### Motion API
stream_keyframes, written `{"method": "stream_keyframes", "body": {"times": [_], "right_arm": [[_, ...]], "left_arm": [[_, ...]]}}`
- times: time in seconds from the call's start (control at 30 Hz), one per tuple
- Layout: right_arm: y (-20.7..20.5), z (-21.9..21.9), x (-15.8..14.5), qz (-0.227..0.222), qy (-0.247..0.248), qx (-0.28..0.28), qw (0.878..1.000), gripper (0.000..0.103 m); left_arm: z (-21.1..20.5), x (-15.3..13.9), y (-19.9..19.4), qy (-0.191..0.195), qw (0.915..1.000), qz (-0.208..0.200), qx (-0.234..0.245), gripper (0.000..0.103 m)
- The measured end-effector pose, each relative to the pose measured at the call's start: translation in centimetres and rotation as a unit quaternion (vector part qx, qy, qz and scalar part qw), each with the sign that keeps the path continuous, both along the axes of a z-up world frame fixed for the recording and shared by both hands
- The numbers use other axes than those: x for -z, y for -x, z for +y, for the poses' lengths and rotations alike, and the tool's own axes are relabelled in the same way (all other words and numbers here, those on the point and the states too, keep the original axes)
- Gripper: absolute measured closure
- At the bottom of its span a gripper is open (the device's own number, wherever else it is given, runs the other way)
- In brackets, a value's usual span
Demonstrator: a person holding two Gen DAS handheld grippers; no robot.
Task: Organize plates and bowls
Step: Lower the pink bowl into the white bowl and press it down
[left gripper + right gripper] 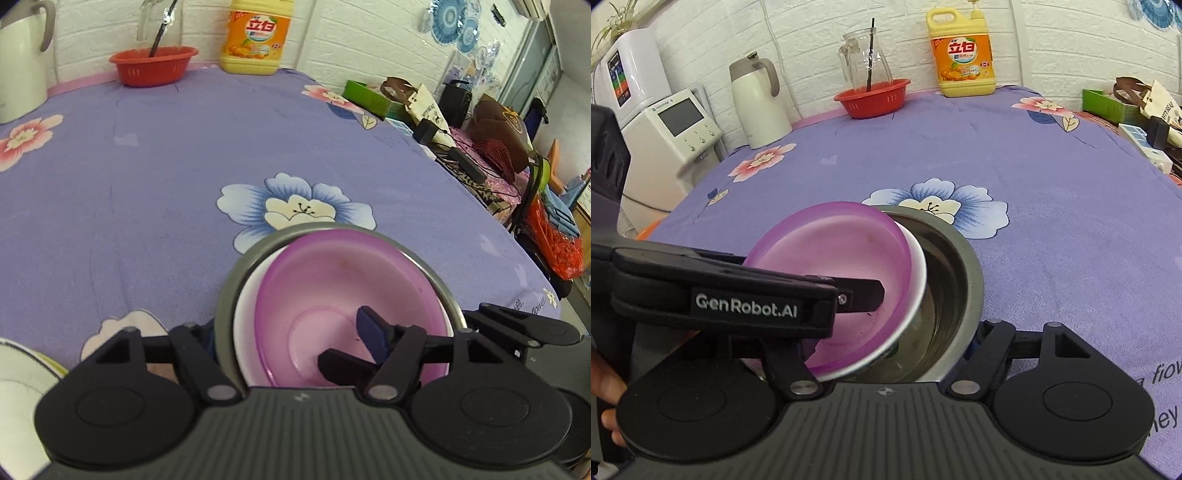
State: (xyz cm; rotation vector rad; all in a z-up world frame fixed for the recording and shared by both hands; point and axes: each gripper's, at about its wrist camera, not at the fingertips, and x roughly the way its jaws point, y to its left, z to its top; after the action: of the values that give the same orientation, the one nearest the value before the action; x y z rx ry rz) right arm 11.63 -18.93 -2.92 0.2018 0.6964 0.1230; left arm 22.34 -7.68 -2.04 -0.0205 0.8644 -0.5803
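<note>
- The left tongs [295,343] straddle the near rim of a nested stack of bowls: one finger [371,334] reaches down inside the purple bowl [332,288], while the other sits outside the stack's rim on the left, mostly hidden.
- The left tongs look closed on the stack's rim, though the contact itself is hidden by the bowls, so the grip is probable rather than plain.
- The purple bowl [834,266] sits inside a white bowl [916,291], and both rest tilted inside a steel bowl [955,280], leaning toward its left side in the right wrist view.
- The stack stands on the tabletop [1052,229], which is covered by a purple flowered cloth, just in front of a blue flower print [295,206].
- The right tongs [892,343] stand spread wide around the near side of the steel bowl; whether their fingers touch it cannot be told, as the bowl hides the tips.
- At the far edge of the tabletop stand a red basket [872,98], a glass jug [864,62], a yellow detergent bottle [962,55] and a white thermos [759,101].
</note>
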Motion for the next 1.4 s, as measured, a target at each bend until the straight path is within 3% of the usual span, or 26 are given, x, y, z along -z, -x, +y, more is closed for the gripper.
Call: {"method": "stream_keyframes", "body": {"times": [0.13,0.3,0.53,0.8,1.0,1.13,1.17,1.27,1.4], "right_arm": [[0.2,0.1,-0.2,0.007,-0.001,0.005,1.000,0.000],[1.0,1.3,-2.3,-0.020,0.009,0.000,1.000,0.000],[0.6,6.4,-5.1,-0.066,0.004,-0.070,0.995,0.000],[-0.1,14.5,-4.0,-0.042,-0.014,-0.173,0.984,0.000],[-0.2,16.7,-2.5,-0.012,0.000,-0.189,0.982,0.000],[-0.1,17.1,-2.5,-0.014,0.015,-0.187,0.982,0.000],[-0.2,17.2,-2.4,-0.014,0.017,-0.188,0.982,0.000],[-0.2,17.7,-2.4,-0.010,0.026,-0.200,0.979,0.000],[0.1,17.5,-2.8,-0.034,0.040,-0.179,0.982,0.000]], "left_arm": [[0.2,-0.5,0.4,0.014,0.9999,0.006,-0.006,0.039],[1.9,-3.3,1.6,0.033,0.9989,-0.024,-0.023,0.042],[8.9,-6.3,4.0,0.021,0.9926,-0.068,-0.098,0.044],[17.8,-4.3,6.5,0.007,0.9820,-0.042,-0.184,0.044],[19.8,-2.0,6.6,0.026,0.9810,-0.018,-0.191,0.043],[20.2,-1.7,6.7,0.040,0.9813,-0.025,-0.187,0.043],[20.3,-1.7,6.7,0.041,0.9815,-0.027,-0.185,0.040],[20.5,-1.8,7.1,0.051,0.9799,-0.037,-0.189,0.013],[20.7,-3.5,7.8,0.042,0.9722,-0.091,-0.211,0.007]]}}
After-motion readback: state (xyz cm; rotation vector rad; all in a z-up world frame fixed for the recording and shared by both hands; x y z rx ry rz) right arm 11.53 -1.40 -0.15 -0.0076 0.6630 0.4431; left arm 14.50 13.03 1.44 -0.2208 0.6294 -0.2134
